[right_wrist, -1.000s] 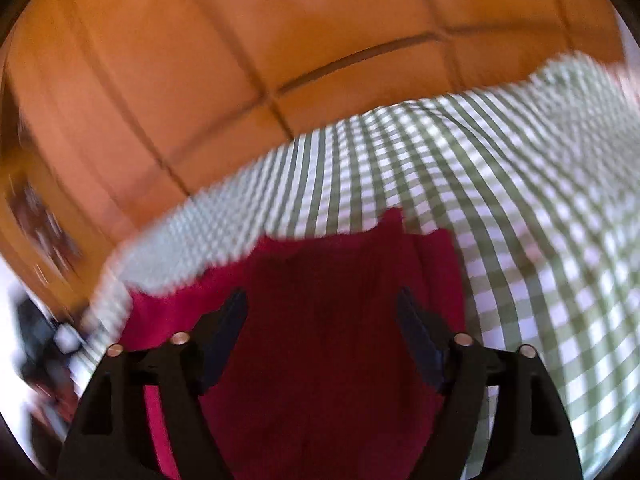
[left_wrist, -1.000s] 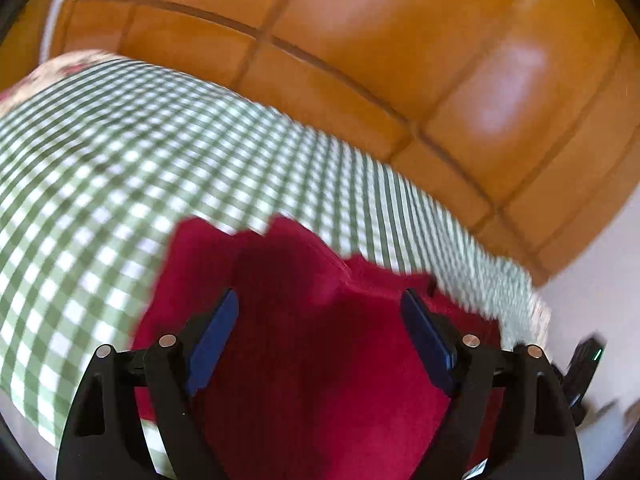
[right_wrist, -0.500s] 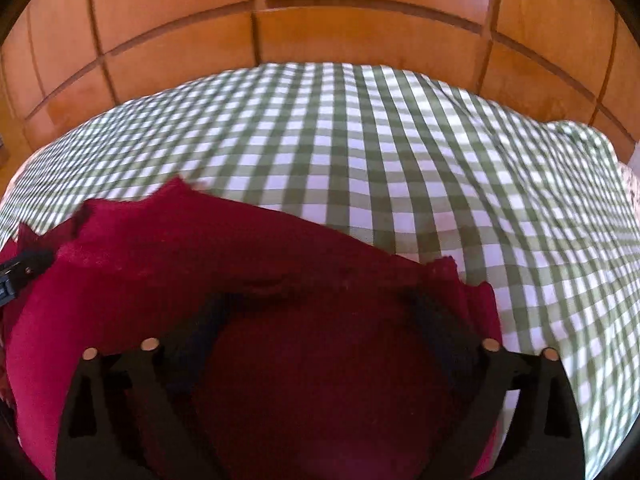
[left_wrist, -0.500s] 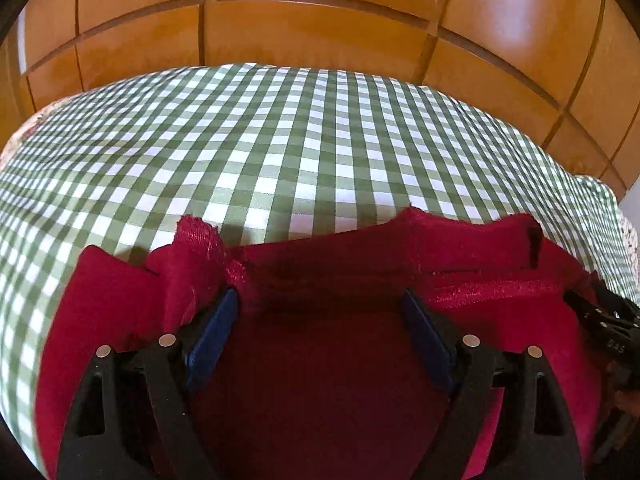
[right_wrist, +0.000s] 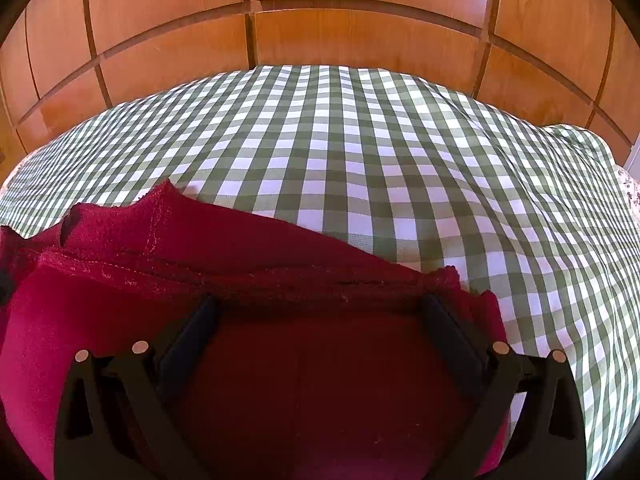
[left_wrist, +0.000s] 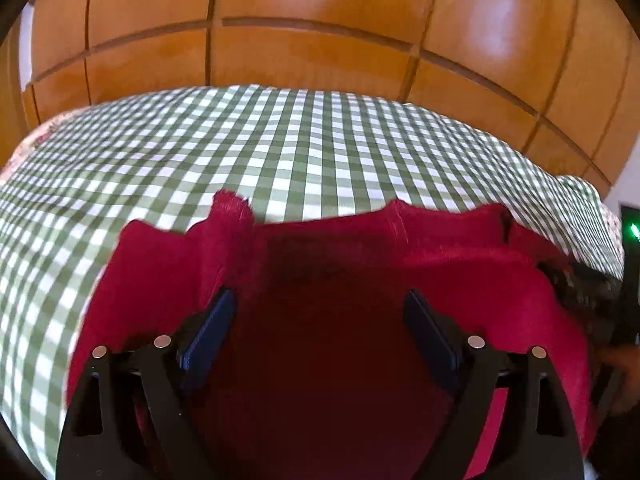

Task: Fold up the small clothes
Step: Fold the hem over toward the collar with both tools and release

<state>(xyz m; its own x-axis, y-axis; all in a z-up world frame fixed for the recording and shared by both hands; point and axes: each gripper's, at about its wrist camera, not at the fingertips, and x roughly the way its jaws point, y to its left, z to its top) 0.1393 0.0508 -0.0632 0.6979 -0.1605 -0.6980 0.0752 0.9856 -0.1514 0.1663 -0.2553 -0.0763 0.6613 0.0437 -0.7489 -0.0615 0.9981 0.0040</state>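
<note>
One red garment (left_wrist: 328,320) lies on a green-and-white checked cloth (left_wrist: 280,152), filling the lower half of both wrist views, from about 8 o'clock round to 4 o'clock. Its far edge is bunched into layered folds; in the right wrist view at least two stacked hems run across from 9 o'clock towards 3 o'clock. In the left wrist view a small flap (left_wrist: 230,210) stands up at about 11 o'clock of the garment.

Two grippers are in play. The left gripper (left_wrist: 318,302) has its two blue-padded fingers (left_wrist: 208,332) spread wide, with the garment lying between and beneath them; nothing is pinched. The right gripper (right_wrist: 318,304) is likewise spread wide, its two dark fingers (right_wrist: 188,340) reaching up to the nearest fold; whether the tips touch the fabric cannot be told.

Behind the checked cloth, at 12 o'clock in both views, stands an orange-brown wooden panelled surface (right_wrist: 360,32). In the left wrist view, one dark device with a green light (left_wrist: 634,230) sits at 3 o'clock.
</note>
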